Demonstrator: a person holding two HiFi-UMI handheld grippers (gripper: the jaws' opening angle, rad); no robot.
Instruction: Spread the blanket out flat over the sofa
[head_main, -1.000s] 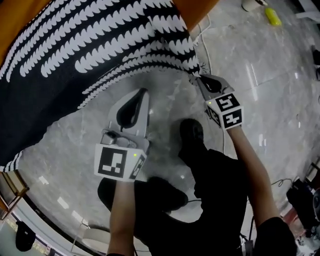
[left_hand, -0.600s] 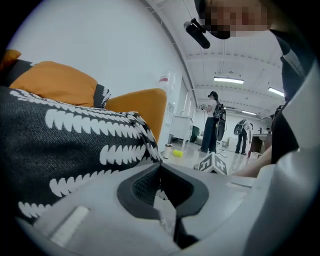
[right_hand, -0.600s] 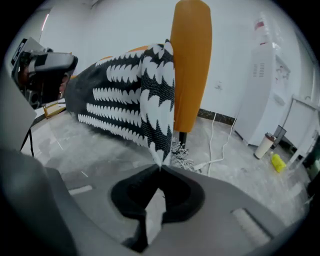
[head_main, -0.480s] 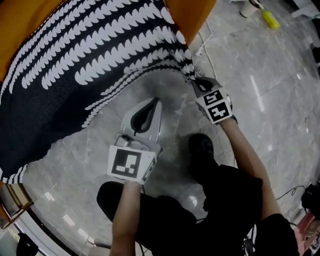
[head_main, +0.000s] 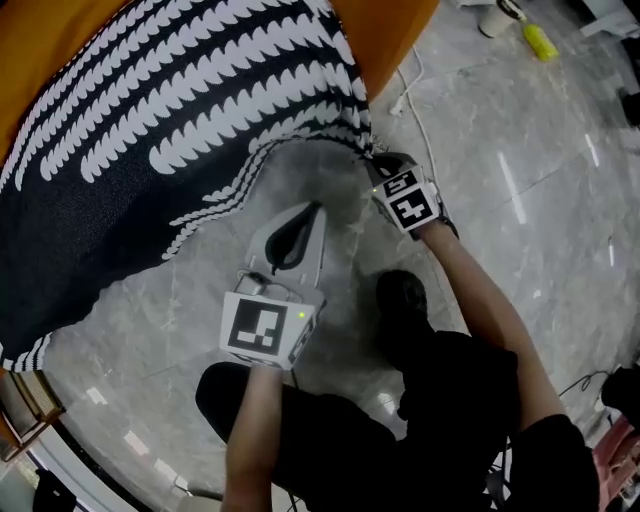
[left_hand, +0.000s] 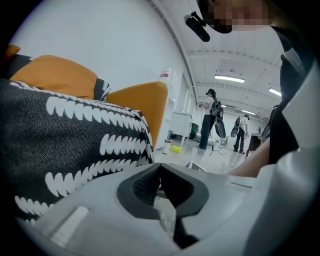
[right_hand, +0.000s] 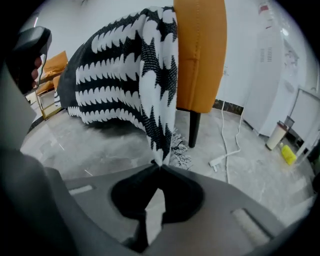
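A black blanket (head_main: 150, 130) with rows of white marks lies draped over the orange sofa (head_main: 395, 35), and its edge hangs toward the floor. My right gripper (head_main: 376, 162) is shut on the blanket's lower right corner (right_hand: 160, 125), with the fringed hem pinched between the pads at the jaw tips (right_hand: 161, 166). My left gripper (head_main: 311, 209) hovers over the floor in front of the blanket's hanging edge. It is shut with nothing between its pads (left_hand: 160, 166). The blanket (left_hand: 60, 145) fills the left of that gripper's view.
Grey marble floor (head_main: 520, 200) surrounds the sofa. A white cable with a plug (right_hand: 220, 161) lies by the dark sofa leg (right_hand: 194, 129). A yellow bottle (head_main: 541, 40) and a cup (head_main: 495, 17) stand at the far right. The person's shoe (head_main: 400, 297) is between the arms. People (left_hand: 209, 120) stand far off.
The right gripper has come down and a little left with the blanket corner, drawing the hem lower in front of the sofa. The left gripper has stayed about where it was.
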